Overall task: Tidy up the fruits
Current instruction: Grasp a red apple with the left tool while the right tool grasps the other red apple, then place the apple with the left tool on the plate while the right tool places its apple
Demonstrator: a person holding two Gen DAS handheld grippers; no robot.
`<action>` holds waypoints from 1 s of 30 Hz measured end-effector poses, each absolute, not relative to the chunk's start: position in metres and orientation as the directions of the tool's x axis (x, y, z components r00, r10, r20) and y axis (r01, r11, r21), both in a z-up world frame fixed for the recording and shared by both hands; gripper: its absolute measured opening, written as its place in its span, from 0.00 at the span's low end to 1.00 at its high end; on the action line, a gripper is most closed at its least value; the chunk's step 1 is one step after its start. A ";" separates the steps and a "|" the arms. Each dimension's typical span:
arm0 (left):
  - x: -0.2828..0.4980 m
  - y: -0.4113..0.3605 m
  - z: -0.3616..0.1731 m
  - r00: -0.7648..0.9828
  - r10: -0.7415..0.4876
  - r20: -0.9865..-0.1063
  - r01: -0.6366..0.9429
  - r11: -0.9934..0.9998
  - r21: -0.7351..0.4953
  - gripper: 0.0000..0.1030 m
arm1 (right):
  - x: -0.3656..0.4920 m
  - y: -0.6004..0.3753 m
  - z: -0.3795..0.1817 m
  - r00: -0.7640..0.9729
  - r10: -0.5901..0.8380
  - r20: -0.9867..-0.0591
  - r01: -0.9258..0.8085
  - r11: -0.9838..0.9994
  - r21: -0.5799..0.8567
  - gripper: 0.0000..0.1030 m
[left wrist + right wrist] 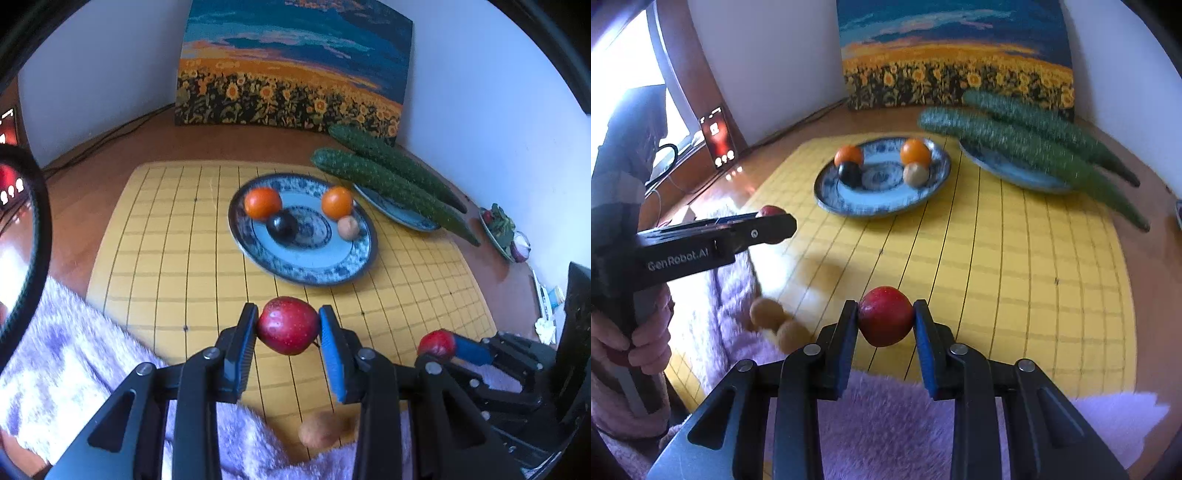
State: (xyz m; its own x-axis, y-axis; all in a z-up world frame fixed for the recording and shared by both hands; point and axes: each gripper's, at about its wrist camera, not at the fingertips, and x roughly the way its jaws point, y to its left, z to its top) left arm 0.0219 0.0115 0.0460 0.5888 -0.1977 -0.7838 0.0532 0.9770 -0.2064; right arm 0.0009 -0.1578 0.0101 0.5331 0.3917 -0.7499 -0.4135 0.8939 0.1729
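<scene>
The left tongs [288, 326] clamp a red apple [287, 325], and the right tongs [885, 317] pinch a second red apple [885, 316]; both hang over the near edge of the yellow grid mat [177, 236]. Farther off, the blue patterned plate [314, 269] already holds two oranges [263, 203], a dark plum [282, 226] and a small tan fruit [348, 227]. Both apples are yet to be set down. Two brownish fruits [775, 323] lie loose near the lilac fleece [886, 424], apparently still to collect. Two cucumbers [388, 181] rest on the far-right plate [399, 214].
</scene>
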 end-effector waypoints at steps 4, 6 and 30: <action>0.037 0.010 0.048 0.592 -0.178 -0.786 0.060 0.982 -0.177 0.34 | 0.011 -0.155 0.023 0.560 0.390 -0.731 -0.426 0.892 0.150 0.30; 0.045 0.009 0.047 0.590 -0.170 -0.789 0.064 0.984 -0.165 0.34 | 0.018 -0.153 0.028 0.570 0.390 -0.723 -0.430 0.892 0.142 0.30; 0.089 0.006 0.028 0.603 -0.128 -0.787 0.049 0.991 -0.123 0.34 | 0.080 -0.123 0.015 0.554 0.426 -0.715 -0.458 0.873 0.166 0.30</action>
